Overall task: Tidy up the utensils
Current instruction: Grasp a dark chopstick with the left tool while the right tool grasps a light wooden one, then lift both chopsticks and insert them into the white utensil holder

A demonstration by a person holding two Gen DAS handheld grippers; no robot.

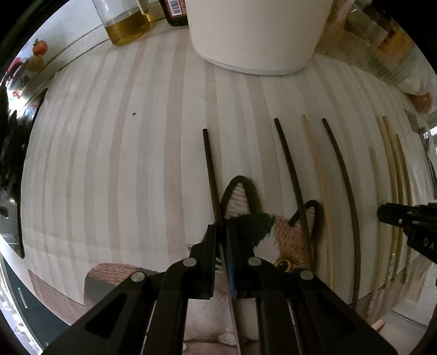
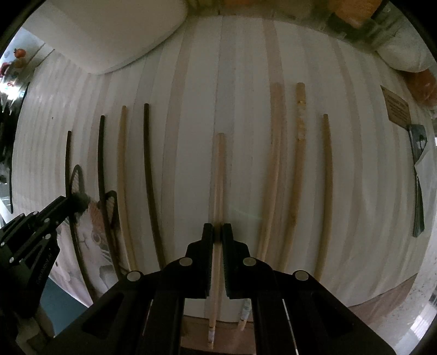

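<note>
Several chopsticks lie side by side on a pale striped wooden board [image 1: 123, 163], pointing away from me. My left gripper [image 1: 221, 234] is shut on a dark chopstick [image 1: 210, 169], the leftmost one. My right gripper [image 2: 217, 232] is shut on a light wooden chopstick [image 2: 220, 174] in the middle of the board [image 2: 191, 136]. Left of it lie two dark chopsticks [image 2: 148, 174] with a light one [image 2: 121, 163] between them. Right of it lie three light chopsticks [image 2: 297, 163]. The left gripper also shows in the right wrist view [image 2: 71, 202].
A white round container [image 1: 254, 35] stands at the board's far edge, with oil bottles [image 1: 125, 24] to its left. A knitted cat-face mat [image 1: 281, 237] lies under the board's near edge. A dark utensil [image 2: 418, 177] lies at the far right.
</note>
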